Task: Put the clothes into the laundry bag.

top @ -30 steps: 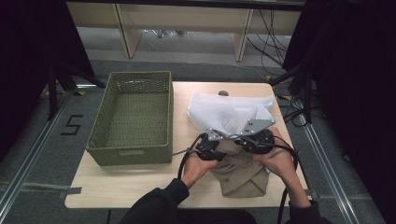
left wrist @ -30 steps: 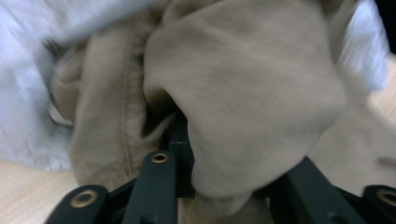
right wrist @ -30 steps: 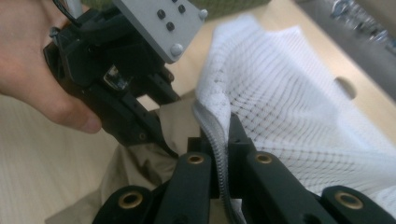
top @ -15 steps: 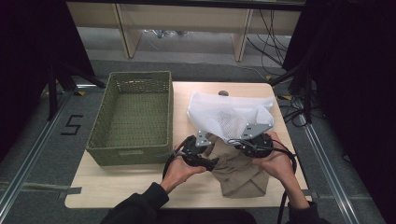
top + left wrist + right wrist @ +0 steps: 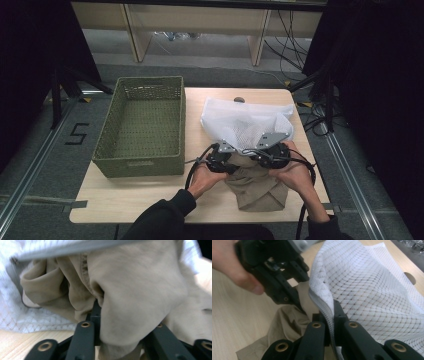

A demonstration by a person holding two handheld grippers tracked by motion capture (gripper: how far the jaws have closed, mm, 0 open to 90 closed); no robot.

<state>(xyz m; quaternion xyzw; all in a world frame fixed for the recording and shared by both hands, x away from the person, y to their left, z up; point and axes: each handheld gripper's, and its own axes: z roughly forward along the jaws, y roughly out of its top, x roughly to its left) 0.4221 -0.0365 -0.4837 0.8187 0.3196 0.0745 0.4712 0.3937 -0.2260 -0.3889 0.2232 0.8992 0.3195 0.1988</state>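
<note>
Moved: left gripper [image 5: 223,161] swung out toward 9 o'clock half a second ago and is now back at the cloth [image 5: 260,187]; its jaws have just been closing.
Basket [image 5: 141,165]: at 9 o'clock of the hands, apart from them, nothing in it that can be seen.
Left jaws: narrowed on a bunched fold of the tan cloth [image 5: 140,297], which fills the gap between them in the left gripper view.
Cloth: near table edge at 6 o'clock, its top end in the mouth of the mesh bag [image 5: 240,120].
Right gripper [image 5: 270,156]: unmoved; jaws pinched tight on the bag's zipper edge [image 5: 322,306].
Bag: at 12 o'clock of the cloth, mouth held up.
Meaning: looks like a fresh grip, ready to feed more cloth toward 12 o'clock into the bag.
</note>
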